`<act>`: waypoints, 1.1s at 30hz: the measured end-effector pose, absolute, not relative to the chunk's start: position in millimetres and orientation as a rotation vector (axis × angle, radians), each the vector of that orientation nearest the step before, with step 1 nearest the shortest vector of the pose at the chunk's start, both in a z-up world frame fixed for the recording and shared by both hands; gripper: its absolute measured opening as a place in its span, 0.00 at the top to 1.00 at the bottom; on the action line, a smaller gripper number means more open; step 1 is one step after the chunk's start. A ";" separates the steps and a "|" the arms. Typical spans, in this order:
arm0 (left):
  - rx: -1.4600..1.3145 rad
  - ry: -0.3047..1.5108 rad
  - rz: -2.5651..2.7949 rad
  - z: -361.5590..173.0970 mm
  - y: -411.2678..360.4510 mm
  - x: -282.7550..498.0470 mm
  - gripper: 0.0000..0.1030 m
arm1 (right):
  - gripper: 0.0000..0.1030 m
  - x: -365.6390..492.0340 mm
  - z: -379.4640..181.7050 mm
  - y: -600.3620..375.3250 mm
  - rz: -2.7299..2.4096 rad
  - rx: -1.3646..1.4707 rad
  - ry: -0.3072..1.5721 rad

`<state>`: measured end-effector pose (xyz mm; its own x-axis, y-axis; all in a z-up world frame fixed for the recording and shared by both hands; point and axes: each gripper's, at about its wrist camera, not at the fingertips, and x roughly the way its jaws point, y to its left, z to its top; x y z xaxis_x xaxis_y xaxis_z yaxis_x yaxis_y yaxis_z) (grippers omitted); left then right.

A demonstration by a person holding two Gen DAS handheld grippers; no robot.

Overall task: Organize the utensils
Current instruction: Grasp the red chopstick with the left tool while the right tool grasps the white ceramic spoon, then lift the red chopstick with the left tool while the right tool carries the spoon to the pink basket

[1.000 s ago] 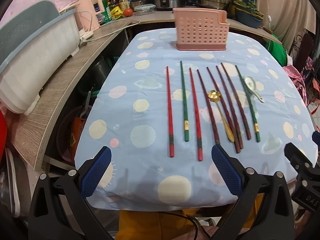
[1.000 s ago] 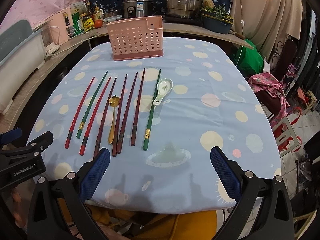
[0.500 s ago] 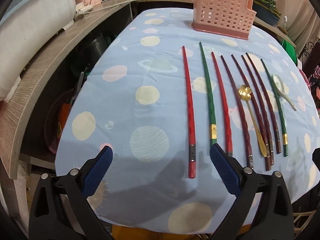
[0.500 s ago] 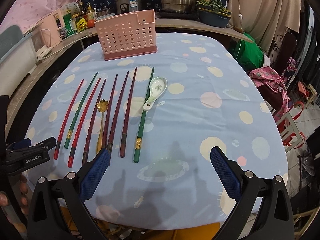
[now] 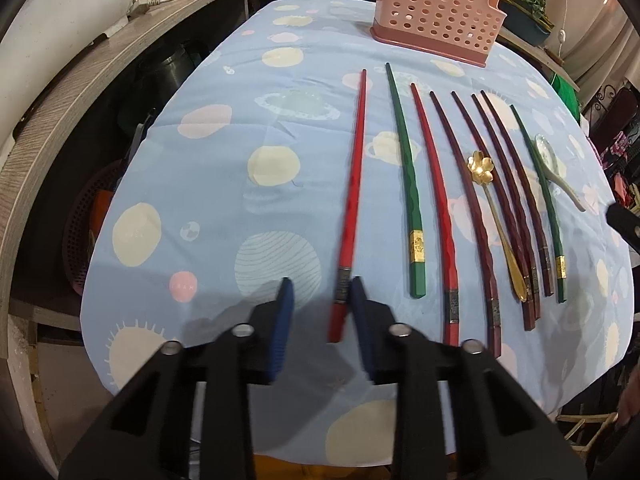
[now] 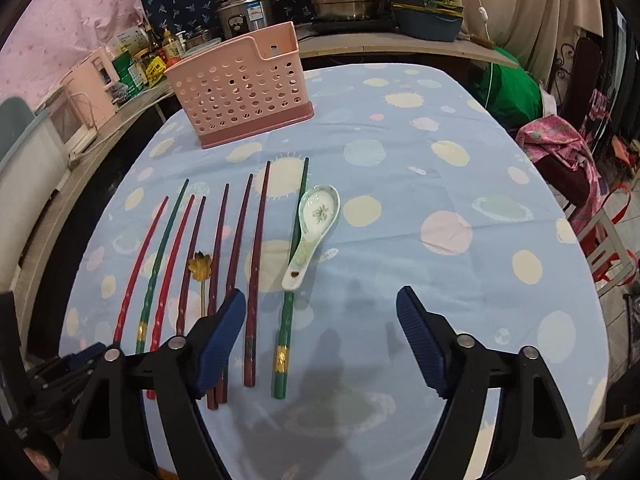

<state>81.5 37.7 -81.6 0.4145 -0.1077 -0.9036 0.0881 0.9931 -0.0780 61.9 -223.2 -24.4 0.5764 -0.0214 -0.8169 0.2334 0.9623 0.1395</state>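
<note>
Several chopsticks lie side by side on the blue spotted tablecloth (image 5: 208,184). My left gripper (image 5: 322,312) has its jaws narrowed around the near end of the leftmost red chopstick (image 5: 354,184); a gap still shows on the left side and the chopstick looks blurred. A gold flower spoon (image 5: 482,168) and a white ceramic spoon (image 6: 314,224) lie among them. The pink perforated utensil holder (image 6: 244,92) stands at the far end. My right gripper (image 6: 320,332) is open and empty, low over the near ends of a green chopstick (image 6: 292,276) and dark red chopsticks (image 6: 256,256).
A wooden counter (image 5: 52,92) with a white appliance runs along the left. Pots and a rice cooker (image 6: 248,12) stand behind the holder. A chair with pink cloth (image 6: 560,148) is at the right edge.
My left gripper has moved forward and down and closed most of the way around the red chopstick's near end. My right gripper has moved forward and lower over the table, still open.
</note>
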 end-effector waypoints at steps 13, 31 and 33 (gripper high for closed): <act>0.003 1.133 -0.121 -82.1 33.9 88.0 0.91 | 0.81 106.9 -64.9 -238.3 -0.082 0.404 1.027; -0.045 1.056 -0.138 -45.6 36.7 95.6 0.93 | 0.90 97.7 -43.4 -251.5 -0.096 0.394 0.967; -0.051 1.037 -0.141 -37.3 36.7 97.4 0.93 | 0.90 96.7 -40.4 -253.9 -0.099 0.394 0.960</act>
